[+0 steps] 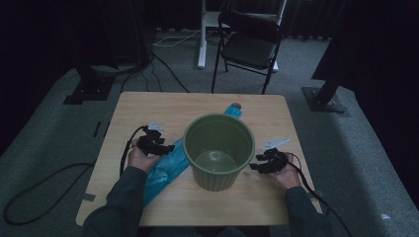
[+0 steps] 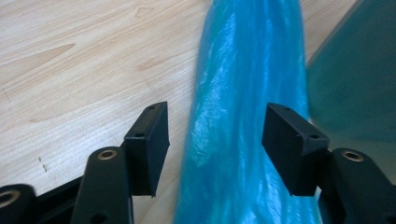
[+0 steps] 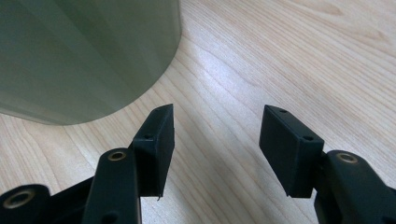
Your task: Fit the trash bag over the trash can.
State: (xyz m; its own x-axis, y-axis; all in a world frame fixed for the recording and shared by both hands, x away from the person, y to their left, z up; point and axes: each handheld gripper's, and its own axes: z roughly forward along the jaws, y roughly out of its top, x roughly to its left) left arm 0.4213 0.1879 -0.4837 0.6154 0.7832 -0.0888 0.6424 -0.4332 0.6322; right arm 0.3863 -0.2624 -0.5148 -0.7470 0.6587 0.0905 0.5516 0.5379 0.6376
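Observation:
A green ribbed bin (image 1: 219,150) stands upright in the middle of the wooden table (image 1: 148,106). A long blue plastic bag roll (image 1: 165,170) lies slantwise on the table, passing behind the bin's left side. My left gripper (image 1: 168,147) is open beside the bin, and in the left gripper view the blue roll (image 2: 243,116) lies between its jaws with a gap on each side. My right gripper (image 1: 253,167) is open at the bin's right, low over bare wood. The right gripper view has the bin wall (image 3: 84,56) at upper left and nothing between the jaws.
A black folding chair (image 1: 249,47) and a white stand (image 1: 202,34) are on the floor beyond the table. Black cables (image 1: 49,182) trail across the carpet at the left. Dark stand bases sit at both far corners.

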